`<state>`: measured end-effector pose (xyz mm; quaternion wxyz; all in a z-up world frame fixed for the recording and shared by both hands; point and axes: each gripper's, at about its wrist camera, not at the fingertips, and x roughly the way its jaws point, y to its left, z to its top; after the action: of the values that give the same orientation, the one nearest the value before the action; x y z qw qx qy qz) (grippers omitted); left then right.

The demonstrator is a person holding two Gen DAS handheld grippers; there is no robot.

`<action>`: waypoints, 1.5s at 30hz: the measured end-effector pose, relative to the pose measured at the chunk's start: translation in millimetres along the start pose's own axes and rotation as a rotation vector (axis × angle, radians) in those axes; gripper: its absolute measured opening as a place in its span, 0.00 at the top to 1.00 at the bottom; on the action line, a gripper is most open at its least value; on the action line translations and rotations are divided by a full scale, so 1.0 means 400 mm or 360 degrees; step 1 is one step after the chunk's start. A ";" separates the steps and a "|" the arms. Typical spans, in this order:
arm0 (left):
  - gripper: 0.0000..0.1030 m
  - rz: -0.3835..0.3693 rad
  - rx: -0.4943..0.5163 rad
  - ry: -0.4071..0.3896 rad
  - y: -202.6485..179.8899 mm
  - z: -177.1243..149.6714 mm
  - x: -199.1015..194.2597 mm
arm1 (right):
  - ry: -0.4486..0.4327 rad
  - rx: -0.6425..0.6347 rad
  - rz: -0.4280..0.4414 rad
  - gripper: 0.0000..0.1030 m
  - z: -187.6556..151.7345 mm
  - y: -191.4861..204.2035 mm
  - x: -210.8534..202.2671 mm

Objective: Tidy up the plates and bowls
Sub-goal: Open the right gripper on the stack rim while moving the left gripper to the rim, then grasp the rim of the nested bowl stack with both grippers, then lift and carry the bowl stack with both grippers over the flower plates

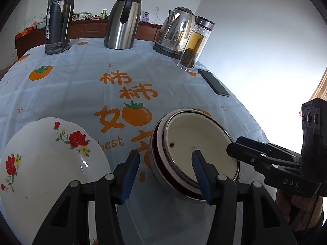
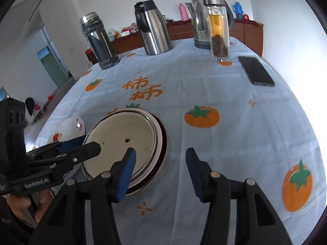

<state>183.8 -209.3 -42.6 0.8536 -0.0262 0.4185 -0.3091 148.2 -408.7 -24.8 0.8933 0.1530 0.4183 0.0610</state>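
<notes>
Both grippers, left gripper (image 1: 166,176) and right gripper (image 2: 160,171), are hanging with jaws apart and empty beside the stacked bowls (image 1: 196,149) sitting on the tablecloth (image 1: 81,94), probably just nested, while the flowered plate (image 1: 51,163) is waiting nearby.

Left gripper (image 1: 166,176): black plastic linkage arms with round silver pivot screws, fingers faced with ribbed blue pads (image 1: 130,175); its body, seen from the right wrist camera, carries white "GenRobot.AI" lettering and a black block with three round lens-like openings. Right gripper (image 2: 160,173): same black arms, silver screws and blue pads (image 2: 193,171); white "DAS" lettering on its body in the left wrist view.
</notes>
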 end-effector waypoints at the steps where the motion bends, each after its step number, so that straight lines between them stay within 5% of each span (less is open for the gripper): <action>1: 0.46 -0.0004 0.0000 0.0008 -0.001 -0.001 0.003 | 0.0003 0.0012 0.0001 0.50 -0.004 -0.001 0.004; 7: 0.46 0.0000 0.0006 0.0015 -0.003 -0.006 0.010 | -0.0011 0.0058 0.0045 0.50 -0.020 0.002 0.008; 9: 0.46 -0.0008 0.0006 0.0025 -0.004 -0.008 0.015 | -0.0011 0.0077 0.0062 0.58 -0.023 0.001 0.012; 26: 0.67 0.0052 -0.0050 0.0010 0.007 -0.003 -0.002 | 0.0005 0.0027 -0.0029 0.75 0.000 0.035 0.009; 45: 0.71 0.0038 -0.0088 -0.0069 0.013 0.006 -0.046 | 0.0010 0.0008 0.0003 0.77 0.020 0.049 -0.006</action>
<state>179.6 -195.8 -30.0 0.8650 -0.0514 0.4086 -0.2866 153.3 -392.6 -11.8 0.8915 0.1555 0.4211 0.0613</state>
